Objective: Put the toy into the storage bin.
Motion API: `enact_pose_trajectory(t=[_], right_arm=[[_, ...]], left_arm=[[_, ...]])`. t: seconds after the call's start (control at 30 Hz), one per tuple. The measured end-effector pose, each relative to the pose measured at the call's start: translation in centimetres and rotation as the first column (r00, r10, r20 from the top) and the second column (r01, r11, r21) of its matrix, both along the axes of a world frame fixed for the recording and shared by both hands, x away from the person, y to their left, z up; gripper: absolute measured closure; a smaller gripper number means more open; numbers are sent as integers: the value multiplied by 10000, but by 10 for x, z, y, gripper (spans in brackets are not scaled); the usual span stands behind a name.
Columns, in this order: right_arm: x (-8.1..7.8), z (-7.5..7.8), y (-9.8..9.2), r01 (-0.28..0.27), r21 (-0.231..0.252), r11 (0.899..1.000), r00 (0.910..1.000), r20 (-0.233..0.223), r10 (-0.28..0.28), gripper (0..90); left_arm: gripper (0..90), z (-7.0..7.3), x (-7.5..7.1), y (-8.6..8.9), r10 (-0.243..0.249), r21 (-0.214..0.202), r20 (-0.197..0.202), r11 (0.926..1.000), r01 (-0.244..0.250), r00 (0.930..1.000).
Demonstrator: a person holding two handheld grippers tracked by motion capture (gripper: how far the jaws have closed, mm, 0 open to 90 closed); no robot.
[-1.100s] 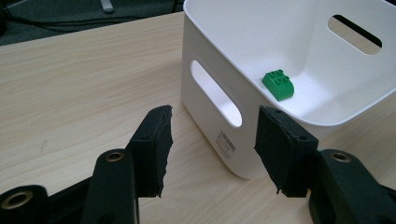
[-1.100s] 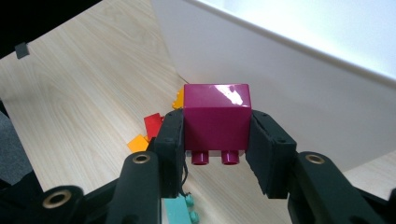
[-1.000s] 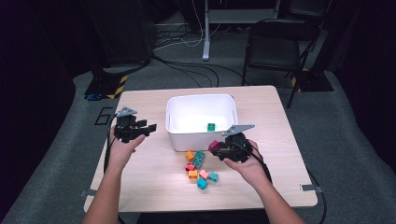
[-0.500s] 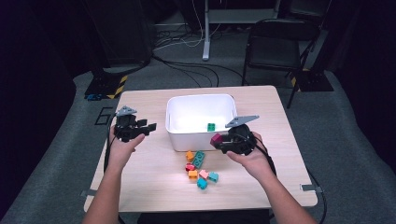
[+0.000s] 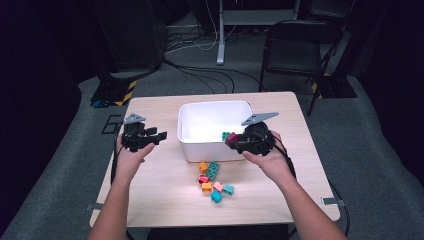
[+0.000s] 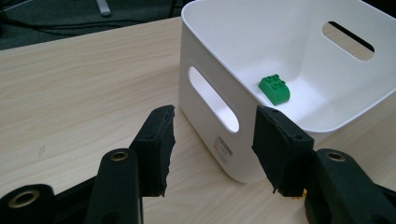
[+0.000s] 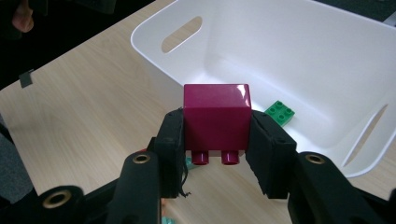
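Observation:
My right gripper (image 7: 215,135) is shut on a magenta brick (image 7: 215,121), held studs down just above the near rim of the white bin (image 7: 154,51). In the high view this gripper (image 5: 235,141) hovers at the bin's (image 5: 214,107) front right corner with the magenta brick (image 5: 231,138) in it. One green brick (image 7: 280,112) lies on the bin floor, also seen as the green brick (image 6: 274,89) from the other side. My left gripper (image 6: 212,144) is open and empty, facing the bin's (image 6: 210,84) handle wall. It sits left of the bin as the left gripper (image 5: 156,137).
Several loose bricks (image 5: 214,181) in orange, teal, red and pink lie on the wooden table (image 5: 165,200) in front of the bin. A dark chair (image 5: 295,50) and cables lie on the floor beyond the table's far edge.
My right gripper has risen with the magenta brick from near the loose pile up to the bin's front rim. The left gripper has stayed where it was.

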State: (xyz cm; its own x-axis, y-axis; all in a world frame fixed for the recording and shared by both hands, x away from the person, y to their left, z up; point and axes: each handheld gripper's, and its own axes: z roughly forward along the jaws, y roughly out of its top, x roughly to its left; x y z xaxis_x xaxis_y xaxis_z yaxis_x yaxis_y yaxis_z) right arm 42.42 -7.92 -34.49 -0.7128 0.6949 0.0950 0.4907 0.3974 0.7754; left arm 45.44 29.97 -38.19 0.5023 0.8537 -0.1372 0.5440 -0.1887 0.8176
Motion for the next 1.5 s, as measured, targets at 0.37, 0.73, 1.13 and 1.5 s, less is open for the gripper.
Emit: enact_pose_trajectory(t=[0.37, 0.73, 1.13, 1.5], right_arm=[[18, 15, 2, 207, -96, 9997, 9997, 166, -206, 585], [49, 10, 15, 676, -469, 9966, 9974, 281, -663, 585], [81, -13, 21, 1238, -728, 9896, 9923, 30, -1239, 584], [82, -17, 20, 1449, -784, 9863, 9894, -3, -1453, 557]], left_arm=[[475, 1, 0, 1, -37, -84, 5, 10000, 37, 10000], [475, 2, -1, 4, 8, -126, 39, 9999, -8, 10000], [474, 2, 0, 4, 24, -119, 62, 9999, -23, 10000], [473, 2, -1, 5, 52, -141, 53, 9999, -51, 10000]])
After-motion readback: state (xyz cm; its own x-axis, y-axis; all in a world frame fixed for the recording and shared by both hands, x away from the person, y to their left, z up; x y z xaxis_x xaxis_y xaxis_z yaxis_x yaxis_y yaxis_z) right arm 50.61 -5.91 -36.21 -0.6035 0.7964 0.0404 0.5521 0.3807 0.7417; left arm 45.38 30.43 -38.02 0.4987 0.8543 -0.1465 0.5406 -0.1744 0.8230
